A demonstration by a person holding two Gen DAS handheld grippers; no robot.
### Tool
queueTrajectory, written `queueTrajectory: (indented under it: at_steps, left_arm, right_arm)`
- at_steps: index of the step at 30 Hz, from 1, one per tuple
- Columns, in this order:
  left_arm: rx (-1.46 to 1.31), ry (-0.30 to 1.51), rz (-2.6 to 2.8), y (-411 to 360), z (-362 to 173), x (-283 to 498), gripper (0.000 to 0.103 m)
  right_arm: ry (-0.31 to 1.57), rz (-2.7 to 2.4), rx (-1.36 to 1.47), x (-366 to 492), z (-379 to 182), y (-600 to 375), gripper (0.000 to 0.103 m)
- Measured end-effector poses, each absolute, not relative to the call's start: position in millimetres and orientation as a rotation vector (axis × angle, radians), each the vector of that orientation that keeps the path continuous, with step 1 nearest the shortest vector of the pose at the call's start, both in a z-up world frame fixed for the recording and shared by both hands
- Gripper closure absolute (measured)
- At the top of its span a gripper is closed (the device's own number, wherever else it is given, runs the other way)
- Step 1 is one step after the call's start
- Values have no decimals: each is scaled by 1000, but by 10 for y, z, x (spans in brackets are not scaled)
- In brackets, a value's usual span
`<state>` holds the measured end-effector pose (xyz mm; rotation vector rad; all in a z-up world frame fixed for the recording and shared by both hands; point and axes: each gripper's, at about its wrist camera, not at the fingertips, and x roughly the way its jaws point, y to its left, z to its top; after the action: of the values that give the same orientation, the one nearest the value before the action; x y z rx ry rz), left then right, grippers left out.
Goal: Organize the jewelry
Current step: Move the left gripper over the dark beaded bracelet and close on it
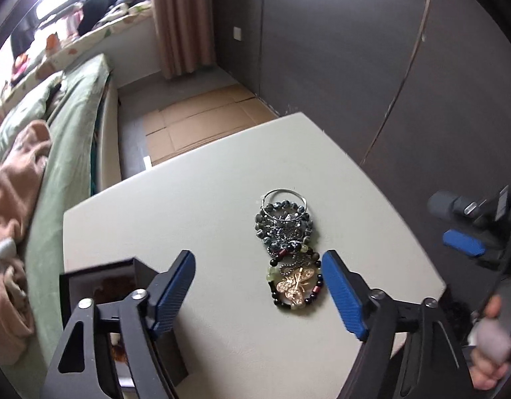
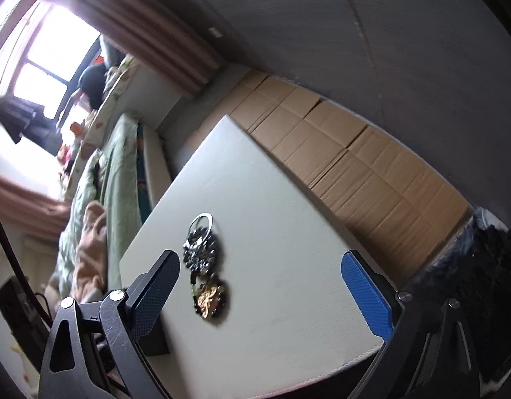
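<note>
The left gripper (image 1: pixel 258 266) is being held with its jaws spread wide, nothing being gripped between the blue pads (image 1: pixel 343 294). The right gripper (image 2: pixel 260 272) is likewise being kept wide apart and empty, tilted in its own view. In the left wrist view, the right gripper (image 1: pixel 463 242) is being seen at the right edge, where bare fingers (image 1: pixel 488 362) are being shown.

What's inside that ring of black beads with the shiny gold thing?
Inside the black bead bracelet lies a gold butterfly charm, with ball chain trailing over it. The table beneath is mostly covered.
</note>
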<state>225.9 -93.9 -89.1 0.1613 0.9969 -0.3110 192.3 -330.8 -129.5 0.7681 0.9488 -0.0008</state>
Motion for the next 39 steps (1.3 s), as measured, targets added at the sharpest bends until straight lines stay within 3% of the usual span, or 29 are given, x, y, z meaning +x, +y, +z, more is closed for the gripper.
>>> queueTrajectory:
  at_steps: [3, 4, 14, 22, 27, 29, 31, 33, 39]
  left_arm:
    - [219, 1048, -344, -1033, -1076, 2310, 61]
    - [232, 1063, -351, -1034, -1129, 2319, 65]
    - [284, 1058, -392, -1154, -1332, 2314, 65]
    - [321, 1081, -374, -1218, -1542, 2436, 71]
    - [239, 1096, -381, -1137, -1559, 2516, 71]
    - [186, 1111, -406, -1085, -1565, 2531, 74]
    - [134, 1130, -444, -1051, -1567, 2534, 90]
    - [123, 1139, -428, -1023, -1569, 2526, 95]
    - [44, 1106, -453, -981, -1401, 2388, 95]
  right_arm:
    - [888, -41, 789, 1841, -1221, -3438, 4]
    - [871, -63, 772, 1821, -1184, -3469, 4]
    - [824, -57, 773, 1771, -1059, -3506, 3]
    - [848, -81, 824, 1771, -1173, -3568, 4]
    - [869, -64, 822, 1792, -1209, -3541, 4]
    - [879, -49, 830, 1816, -1236, -3522, 4]
    - [893, -36, 842, 1832, -1275, -3501, 4]
    - [900, -26, 849, 1840, -1304, -3485, 4]
    - [911, 8, 820, 1889, -1304, -3381, 4]
